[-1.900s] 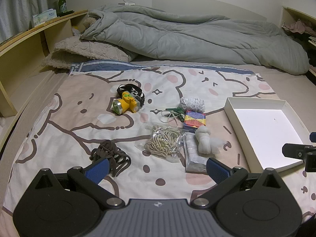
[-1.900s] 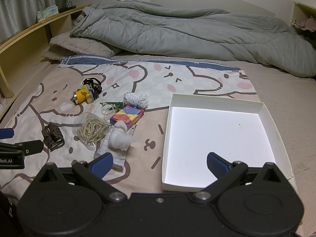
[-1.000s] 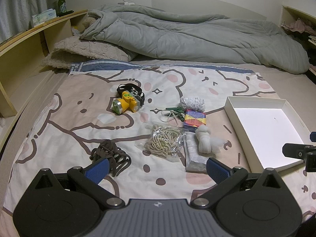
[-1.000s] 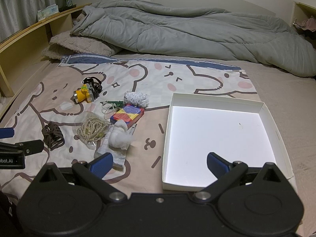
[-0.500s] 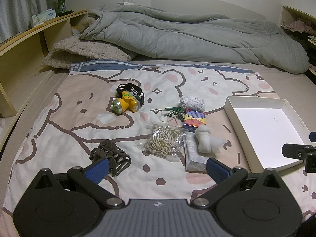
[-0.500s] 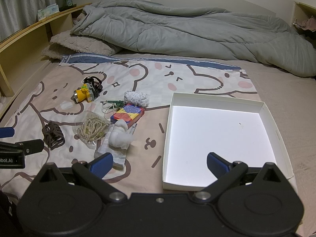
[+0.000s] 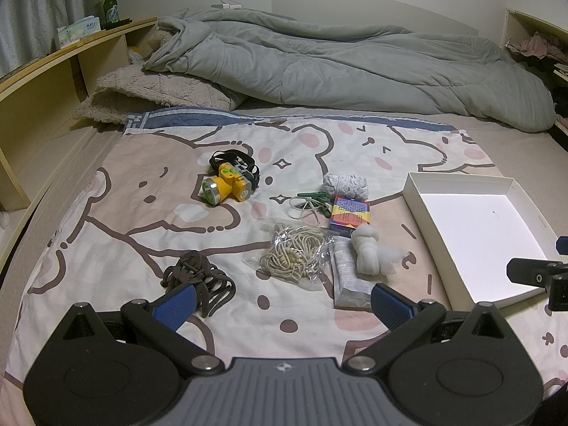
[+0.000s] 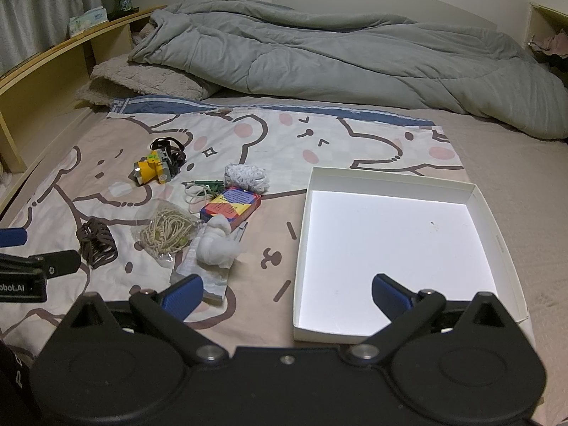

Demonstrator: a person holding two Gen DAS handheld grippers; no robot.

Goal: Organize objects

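Note:
An empty white box lies on the bed at the right; it also shows in the left wrist view. Left of it lie a yellow headlamp, a brown hair claw, a bag of beige cord, a white cloth bundle, a colourful card box, a grey packet, a white-grey wad and green clips with rubber bands. My left gripper is open and empty before the cord bag. My right gripper is open and empty at the box's near left corner.
A grey duvet and a beige pillow fill the back of the bed. A wooden shelf with a green bottle runs along the left. The bear-print sheet has bare areas at left.

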